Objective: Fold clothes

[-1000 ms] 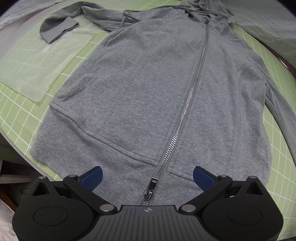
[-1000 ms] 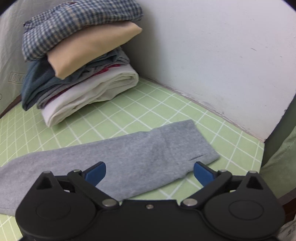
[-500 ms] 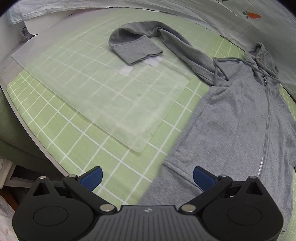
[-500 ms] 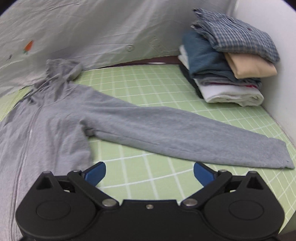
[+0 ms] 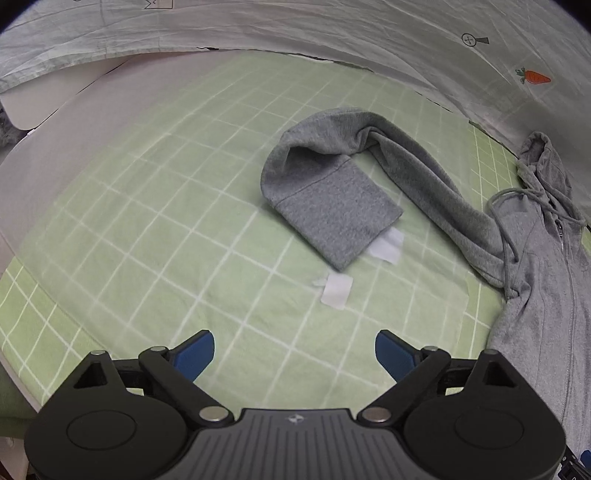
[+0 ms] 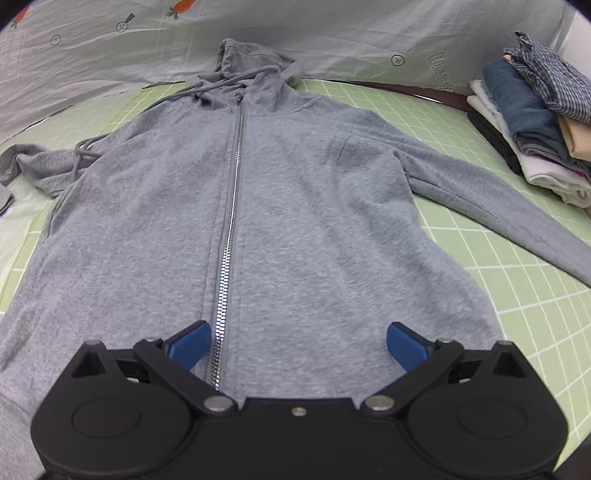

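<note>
Left gripper, lower centre of the left wrist view: jaws spread but closing, with nothing between the blue pads; only the green grid mat lies beneath. It points toward the curled left sleeve of the grey zip hoodie, whose ribbed cuff is doubled back on itself at the centre of the frame, partly over a translucent plastic sheet bearing two white tape patches. The approach from the cuff's open side suggests that the sleeve end is the intended pinch point, since a sleeve is most easily drawn across the body by its cuff.

Right gripper, lower centre of the right wrist view: jaws wide apart and empty, poised above the hoodie's lower front, beside the closed zipper. The garment lies face up on the counter, hood toward the top of the frame against a printed white cloth, right sleeve extended toward the right edge. This flat, zipped layout gives a symmetric base for folding. A stack of folded clothes at the upper right stands well apart and probably marks where finished items go. No fold has yet been made.
</note>
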`<action>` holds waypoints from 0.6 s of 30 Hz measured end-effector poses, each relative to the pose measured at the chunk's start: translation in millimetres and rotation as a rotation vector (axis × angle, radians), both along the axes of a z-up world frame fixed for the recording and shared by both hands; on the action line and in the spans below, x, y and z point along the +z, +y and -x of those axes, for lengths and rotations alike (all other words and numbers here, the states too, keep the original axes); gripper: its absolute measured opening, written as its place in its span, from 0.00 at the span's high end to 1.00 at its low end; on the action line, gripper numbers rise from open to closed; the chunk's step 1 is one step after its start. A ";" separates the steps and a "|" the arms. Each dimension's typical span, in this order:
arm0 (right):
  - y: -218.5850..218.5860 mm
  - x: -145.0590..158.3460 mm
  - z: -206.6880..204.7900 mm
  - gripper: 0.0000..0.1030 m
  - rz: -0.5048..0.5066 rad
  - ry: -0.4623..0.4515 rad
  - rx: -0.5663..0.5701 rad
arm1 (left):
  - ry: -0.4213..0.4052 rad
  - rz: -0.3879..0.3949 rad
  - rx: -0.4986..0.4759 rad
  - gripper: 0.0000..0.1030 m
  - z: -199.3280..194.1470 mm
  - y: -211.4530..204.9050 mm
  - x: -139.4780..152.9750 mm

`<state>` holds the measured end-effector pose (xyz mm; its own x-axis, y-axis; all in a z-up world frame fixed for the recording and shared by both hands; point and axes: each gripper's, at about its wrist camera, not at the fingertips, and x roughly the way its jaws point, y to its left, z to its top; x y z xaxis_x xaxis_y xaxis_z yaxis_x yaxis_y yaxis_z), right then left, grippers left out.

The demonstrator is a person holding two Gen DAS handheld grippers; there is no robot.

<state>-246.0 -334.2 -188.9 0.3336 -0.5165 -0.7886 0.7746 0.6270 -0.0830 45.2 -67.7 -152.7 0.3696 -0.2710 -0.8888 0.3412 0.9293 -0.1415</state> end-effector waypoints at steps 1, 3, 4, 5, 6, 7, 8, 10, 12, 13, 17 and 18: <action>-1.4 -0.8 -3.1 0.00 -0.014 -0.006 -0.025 | 0.003 0.006 -0.007 0.21 -9.0 -0.3 -0.8; -5.3 -2.8 -8.4 0.00 -0.030 -0.018 -0.071 | 0.013 0.020 -0.015 0.28 -25.0 -2.0 -4.0; -7.4 -4.3 -10.7 0.00 -0.045 -0.026 -0.094 | 0.018 0.028 -0.019 0.34 -31.9 -3.3 -5.7; -9.5 -5.8 -13.1 0.00 -0.059 -0.034 -0.117 | 0.021 0.034 -0.024 0.40 -42.1 -6.3 -8.4; -12.0 -6.3 -15.5 0.00 -0.066 -0.041 -0.140 | 0.017 0.035 -0.031 0.40 -50.6 -9.0 -10.1; -13.8 -6.6 -17.8 0.00 -0.068 -0.045 -0.157 | 0.010 0.033 -0.038 0.40 -57.9 -11.3 -11.4; -15.9 -6.9 -21.0 0.00 -0.067 -0.046 -0.166 | 0.002 0.030 -0.045 0.40 -65.1 -13.9 -12.5; -19.5 -7.3 -26.8 0.00 -0.064 -0.044 -0.178 | -0.002 0.028 -0.046 0.40 -77.1 -18.6 -15.1; -22.4 -7.5 -32.0 0.00 -0.060 -0.040 -0.184 | -0.009 0.033 -0.050 0.40 -88.2 -22.9 -17.4; -22.6 -7.3 -33.5 0.00 -0.059 -0.036 -0.188 | -0.024 0.032 -0.060 0.40 -91.9 -25.5 -18.2; -19.7 -7.0 -36.3 0.00 -0.052 -0.022 -0.206 | -0.093 0.013 -0.124 0.41 -101.7 -35.4 -21.4; -19.2 -6.6 -37.1 0.00 -0.048 -0.017 -0.205 | -0.109 0.003 -0.142 0.44 -102.2 -36.9 -22.3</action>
